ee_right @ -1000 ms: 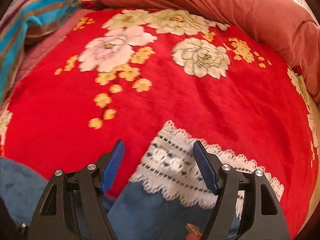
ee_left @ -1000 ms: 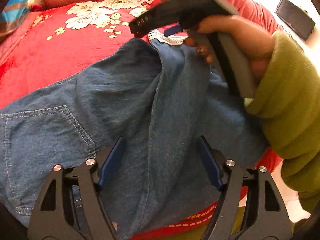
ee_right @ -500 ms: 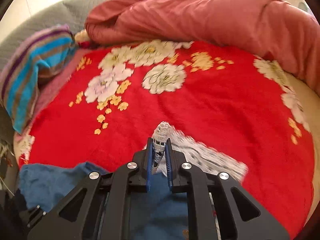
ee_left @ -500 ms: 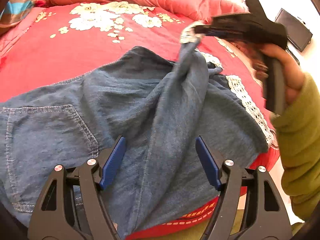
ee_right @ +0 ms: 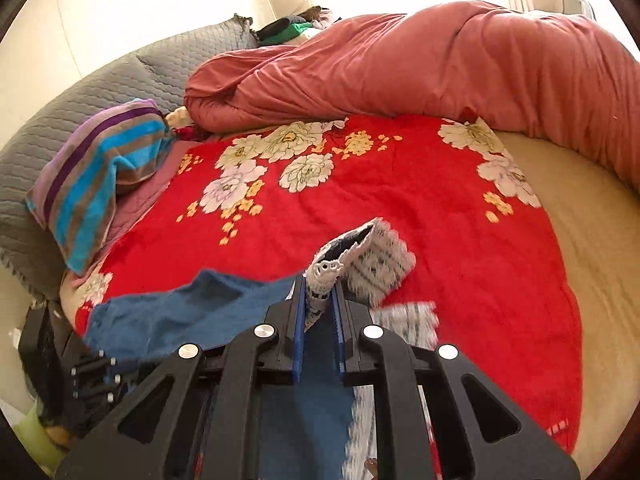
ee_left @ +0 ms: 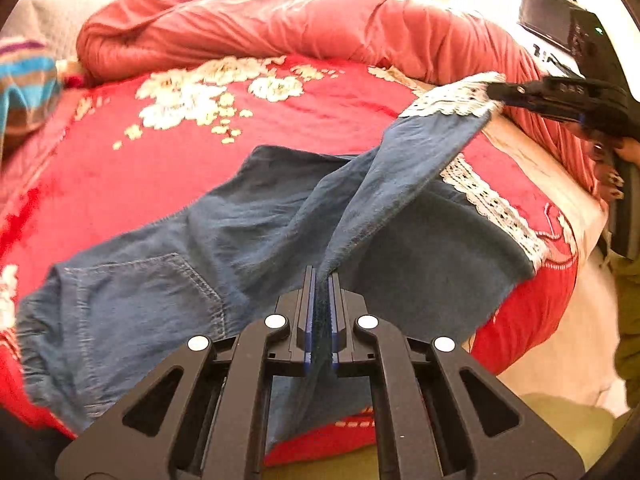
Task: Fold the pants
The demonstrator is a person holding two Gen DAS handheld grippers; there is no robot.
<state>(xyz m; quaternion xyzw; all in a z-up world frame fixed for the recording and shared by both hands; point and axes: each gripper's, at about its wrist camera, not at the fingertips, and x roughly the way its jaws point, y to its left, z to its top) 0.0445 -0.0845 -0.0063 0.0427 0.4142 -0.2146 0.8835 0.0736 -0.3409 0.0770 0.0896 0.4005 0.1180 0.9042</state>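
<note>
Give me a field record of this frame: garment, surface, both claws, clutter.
garment: blue denim pants with white lace hem, spread across the bed, one leg lifted off it
surface: red floral blanket
left claw: shut on a fold of the denim
right claw: shut on the lace hem, holding that leg end raised
hand: grips the right claw's handle, olive sleeve below it
clutter: pink quilt bunched at the far side; striped towel on a grey quilted pillow
fold state: not yet folded
</note>
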